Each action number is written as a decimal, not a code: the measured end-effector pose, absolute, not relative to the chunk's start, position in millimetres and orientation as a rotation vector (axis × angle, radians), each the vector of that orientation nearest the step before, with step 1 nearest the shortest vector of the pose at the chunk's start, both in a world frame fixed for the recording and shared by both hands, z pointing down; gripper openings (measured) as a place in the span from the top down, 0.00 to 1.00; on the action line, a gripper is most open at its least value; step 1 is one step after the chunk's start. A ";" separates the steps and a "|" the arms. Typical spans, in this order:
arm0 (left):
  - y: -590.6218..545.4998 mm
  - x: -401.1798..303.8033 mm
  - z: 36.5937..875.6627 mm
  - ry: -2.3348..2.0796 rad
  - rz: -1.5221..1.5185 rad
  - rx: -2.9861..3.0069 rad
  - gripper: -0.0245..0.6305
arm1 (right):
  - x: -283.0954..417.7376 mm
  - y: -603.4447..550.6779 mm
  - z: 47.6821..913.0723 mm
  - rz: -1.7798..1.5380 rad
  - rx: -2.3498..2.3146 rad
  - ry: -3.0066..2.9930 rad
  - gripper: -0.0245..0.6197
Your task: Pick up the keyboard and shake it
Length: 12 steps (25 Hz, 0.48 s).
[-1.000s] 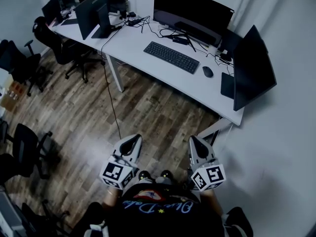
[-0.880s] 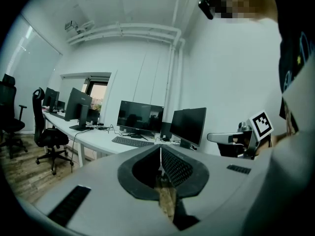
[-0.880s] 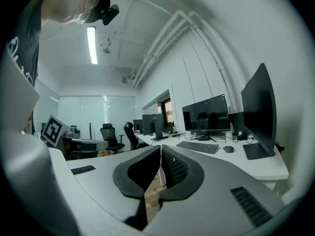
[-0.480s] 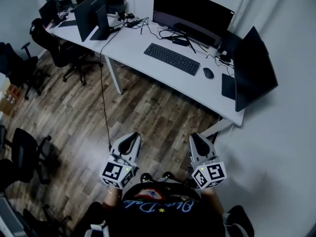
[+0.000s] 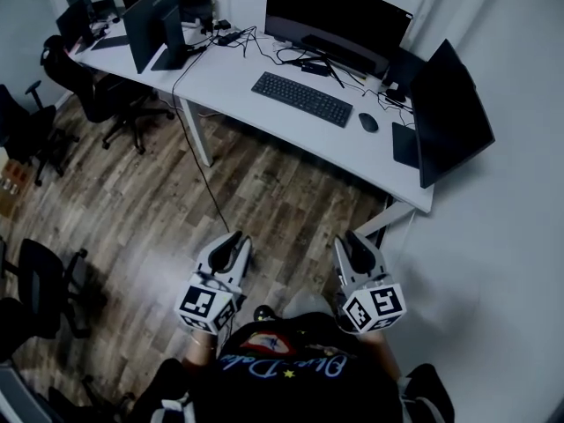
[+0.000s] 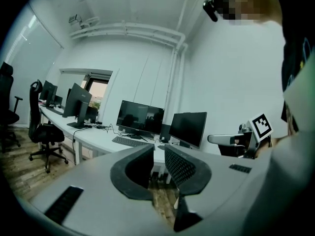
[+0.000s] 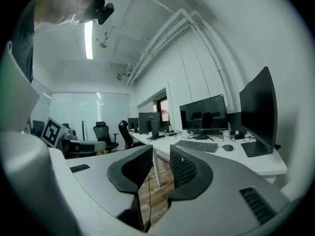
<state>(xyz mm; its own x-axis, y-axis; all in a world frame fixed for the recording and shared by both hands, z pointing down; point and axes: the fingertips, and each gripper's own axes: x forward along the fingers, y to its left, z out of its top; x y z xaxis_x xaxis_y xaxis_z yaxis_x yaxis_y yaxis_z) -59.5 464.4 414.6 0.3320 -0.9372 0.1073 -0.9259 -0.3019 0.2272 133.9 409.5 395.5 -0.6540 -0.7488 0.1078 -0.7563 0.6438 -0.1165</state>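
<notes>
Shut a second ago, your left gripper (image 5: 231, 247) and right gripper (image 5: 355, 249) have just been opening. They are now narrowly parted and empty, well short of the desk (image 5: 238, 76) where the keyboard (image 5: 302, 98) lies, likely readying the pickup.

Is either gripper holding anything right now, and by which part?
Nothing is held. The left gripper and right gripper have just been opening, with nothing between their jaws; the keyboard lies on the desk.
</notes>
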 end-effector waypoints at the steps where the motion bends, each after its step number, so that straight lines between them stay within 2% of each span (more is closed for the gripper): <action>1: 464.3 -60.6 415.7 -1.677 -0.068 2.351 0.89 | 133.4 409.9 396.1 0.234 1.289 -2.799 0.81; 12: 439.3 -75.0 426.4 -1.663 -0.061 2.338 0.86 | 123.5 376.6 404.1 0.233 1.306 -2.754 0.78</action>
<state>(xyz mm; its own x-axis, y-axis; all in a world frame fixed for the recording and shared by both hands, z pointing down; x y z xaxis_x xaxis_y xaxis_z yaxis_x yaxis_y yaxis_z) -75.0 439.3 426.4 0.3396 -0.9327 0.1216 -0.9212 -0.3037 0.2432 123.5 376.6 404.1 -0.6320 -0.7619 0.1414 -0.7748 0.6240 -0.1010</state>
